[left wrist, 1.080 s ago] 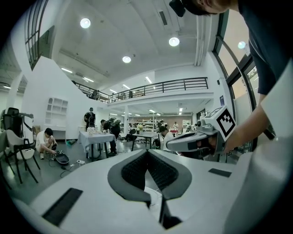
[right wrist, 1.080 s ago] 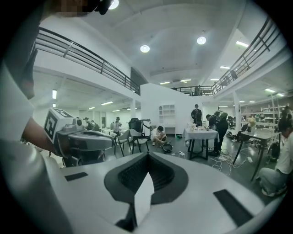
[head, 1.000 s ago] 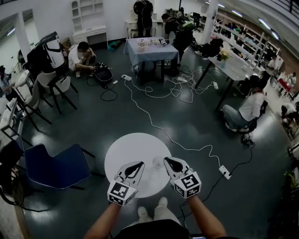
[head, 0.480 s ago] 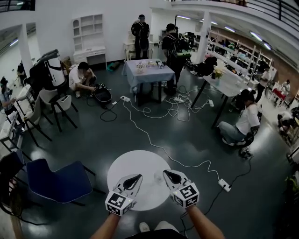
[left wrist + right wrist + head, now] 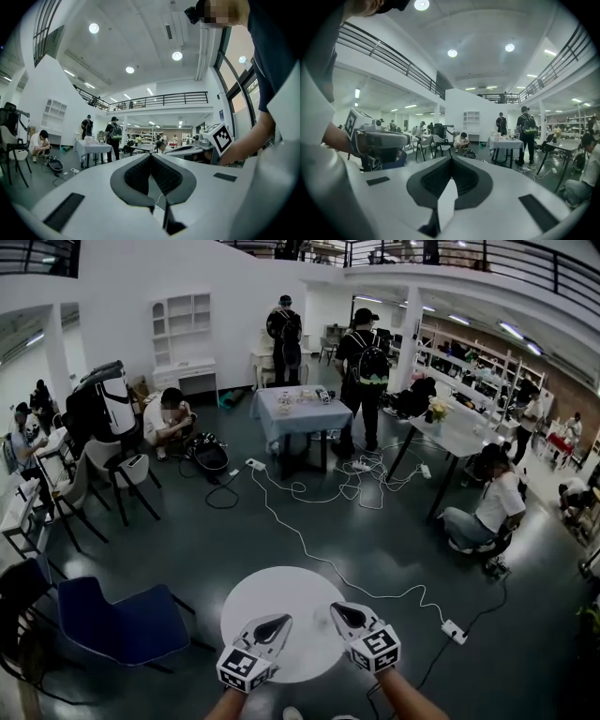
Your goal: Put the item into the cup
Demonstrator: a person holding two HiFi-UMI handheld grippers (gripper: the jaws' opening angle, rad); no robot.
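A small round white table (image 5: 272,592) stands right in front of me at the bottom of the head view. My left gripper (image 5: 280,621) and right gripper (image 5: 336,608) hover side by side over its near edge, both shut with nothing seen between the jaws. In the left gripper view the left gripper (image 5: 151,155) points level into the room, and the right gripper's marker cube (image 5: 220,138) shows beside it. The right gripper (image 5: 451,159) also points level across the hall. I cannot make out the cup or the item in any view.
A blue chair (image 5: 122,620) stands left of the table. A white cable (image 5: 309,554) runs across the dark floor to a power strip (image 5: 453,631) on the right. Farther off are a cloth-covered table (image 5: 300,407), standing and seated people, chairs and a long white desk (image 5: 459,423).
The head view has tilted upward, so the round table and both grippers now sit lower in the picture. Both grippers stay shut, side by side over the table's near edge.
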